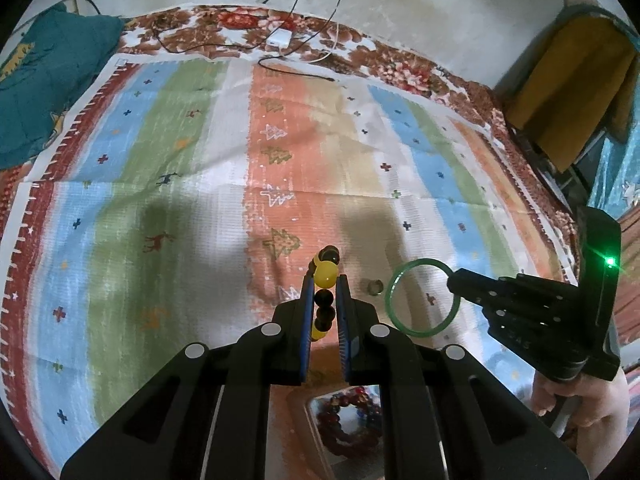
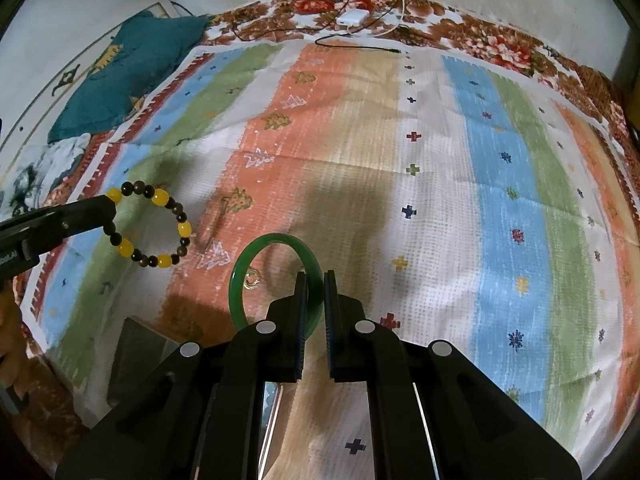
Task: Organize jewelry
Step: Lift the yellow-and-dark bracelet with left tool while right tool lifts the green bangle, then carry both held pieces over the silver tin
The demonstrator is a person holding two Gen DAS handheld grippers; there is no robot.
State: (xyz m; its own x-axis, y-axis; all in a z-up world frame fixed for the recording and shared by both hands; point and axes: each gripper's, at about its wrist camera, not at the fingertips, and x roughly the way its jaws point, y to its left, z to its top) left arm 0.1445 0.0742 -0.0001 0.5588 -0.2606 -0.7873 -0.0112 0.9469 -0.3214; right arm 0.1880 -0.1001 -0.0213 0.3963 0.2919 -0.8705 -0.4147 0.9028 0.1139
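The left tool (image 1: 325,296) is nearly closed, its two blue-padded fingers (image 1: 307,312) pinching a bead bracelet (image 1: 325,280) of yellow and dark beads, which stands edge-on between them in the left wrist view. Seen from the right wrist camera, the same bracelet (image 2: 150,226) hangs as an open loop from the tip of the left tool (image 2: 108,204) at about 9 o'clock, lifted above the striped cloth (image 2: 440,200).

The right tool (image 2: 316,292) is likewise closed down on a green bangle (image 2: 256,256), gripping the ring at its right side so that the hoop rises to 11 o'clock from the fingertips. In the left wrist view the bangle (image 1: 394,304) sits at 3 o'clock of the left tool, held by the right tool (image 1: 454,276) coming in from the right, with the person's hand (image 1: 576,404) on its handle at 4 o'clock.

Between the two tools a small ring (image 1: 375,287) lies on the cloth (image 1: 160,160); in the right wrist view the ring (image 2: 253,279) shows through the bangle's opening. At 6 o'clock below the left tool a dark red bead bracelet (image 1: 346,424) lies in a shallow tray (image 1: 316,404). At 12 o'clock, far off, a white charger (image 1: 279,38) with cables (image 1: 304,68) rests on the flowered bedsheet (image 1: 404,68), and a teal pillow (image 1: 48,80) lies at 10 o'clock.
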